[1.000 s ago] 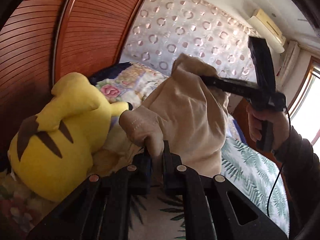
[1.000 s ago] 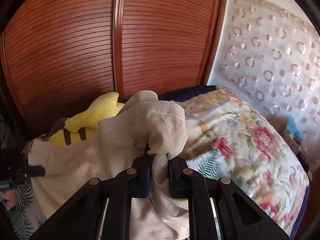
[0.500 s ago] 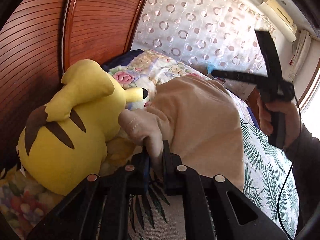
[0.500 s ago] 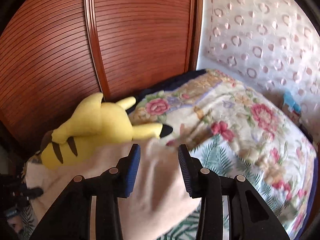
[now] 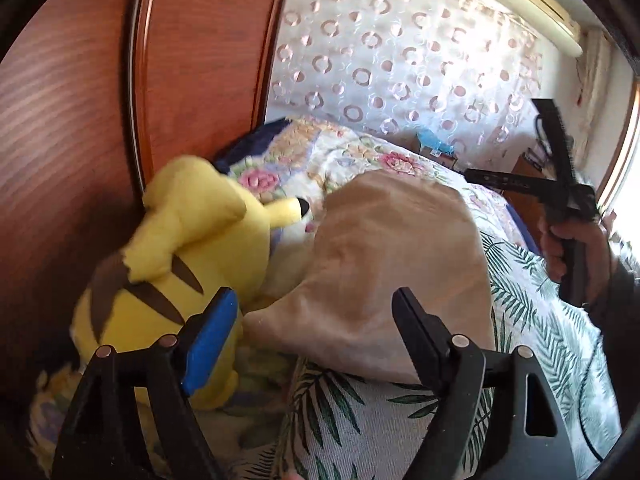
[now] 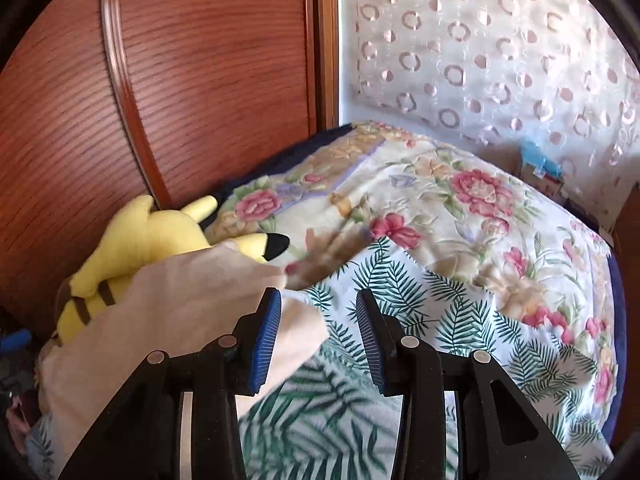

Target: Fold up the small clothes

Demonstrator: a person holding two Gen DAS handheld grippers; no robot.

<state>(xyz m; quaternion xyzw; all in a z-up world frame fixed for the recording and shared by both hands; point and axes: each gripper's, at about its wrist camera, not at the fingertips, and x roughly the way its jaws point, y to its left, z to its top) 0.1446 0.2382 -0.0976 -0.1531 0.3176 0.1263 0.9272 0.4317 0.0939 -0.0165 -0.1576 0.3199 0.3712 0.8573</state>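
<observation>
Beige garment (image 5: 392, 264) lying on the fern-print bedspread (image 5: 360, 420), just beside and partly against the yellow plush toy (image 5: 180, 264), which rests at the wooden headboard (image 5: 72, 120). The left gripper (image 5: 316, 316) frames the garment's near edge; its jaws are opening and no pad presses the cloth, which suggests a release after laying a fold. The right gripper (image 6: 316, 320) hangs beside the garment, away from the toy, jaws apart and empty. No legible writing or brand appears.
</observation>
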